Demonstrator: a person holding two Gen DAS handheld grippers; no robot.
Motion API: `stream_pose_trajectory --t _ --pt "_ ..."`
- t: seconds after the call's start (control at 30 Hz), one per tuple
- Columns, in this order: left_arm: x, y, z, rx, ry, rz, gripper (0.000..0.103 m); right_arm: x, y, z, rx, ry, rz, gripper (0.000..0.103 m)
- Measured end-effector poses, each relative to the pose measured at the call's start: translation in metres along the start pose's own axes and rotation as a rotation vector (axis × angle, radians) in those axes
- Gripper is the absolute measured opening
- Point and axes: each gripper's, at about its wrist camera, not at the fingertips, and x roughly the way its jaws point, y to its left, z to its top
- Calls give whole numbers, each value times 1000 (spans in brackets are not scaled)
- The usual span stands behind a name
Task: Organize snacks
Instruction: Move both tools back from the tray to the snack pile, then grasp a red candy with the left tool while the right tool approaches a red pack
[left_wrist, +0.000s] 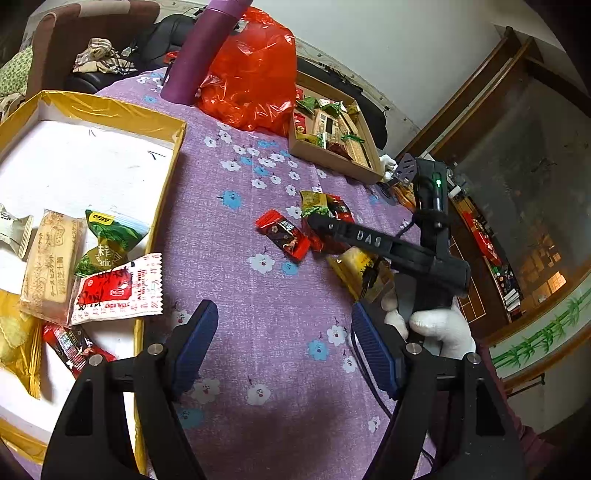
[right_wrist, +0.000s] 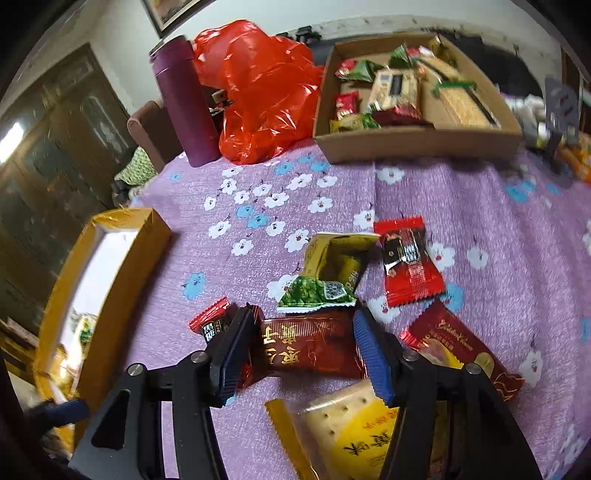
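The right claw (right_wrist: 303, 347) hung low over the loose snacks on the purple flowered table (right_wrist: 480, 206), its jaws partly apart with a dark red packet (right_wrist: 310, 347) lying between them. The pads did not look pressed onto it, so I took it as not yet held. The worry was the crowding. A small red-and-black candy (right_wrist: 214, 321) lay just under the left finger, the corner of a green packet (right_wrist: 314, 295) poked in from above, and a yellow cracker packet (right_wrist: 354, 435) sat right below. If the jaws closed as they stood, they might catch a neighbour's edge, or skid the slick wrapper along the cloth instead of lifting it. A pinch on the crimped end alone could let it slip out on the way.

The left claw (left_wrist: 284, 350) stood wide and empty over bare cloth, beside the yellow-edged box (left_wrist: 162, 206) already holding several snacks. The cardboard tray (right_wrist: 417, 144) with more packets sat well apart at the far side, next to a red plastic bag (right_wrist: 266, 92).
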Motion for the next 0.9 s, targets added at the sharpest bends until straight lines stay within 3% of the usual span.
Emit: stream_pose_trajectory --t 0.37,0.47,0.6,0.77,0.83,0.9 --pt "7 -3 4 5 6 39 75 -26 11 -29 -63 -11 10 46" --pt "10 -6 10 15 7 61 75 -37 13 -40 -80 -7 40 39" --pt "29 -14 23 44 40 90 75 -35 10 -54 -88 62 122 9" --pt "67 -30 42 114 100 128 75 -38 -10 -57 -1 68 240 14" --pt "85 -32 51 125 116 146 75 -46 -25 -54 65 25 276 28" --pt "104 -29 59 124 136 164 75 -49 -38 -52 126 0 316 31"
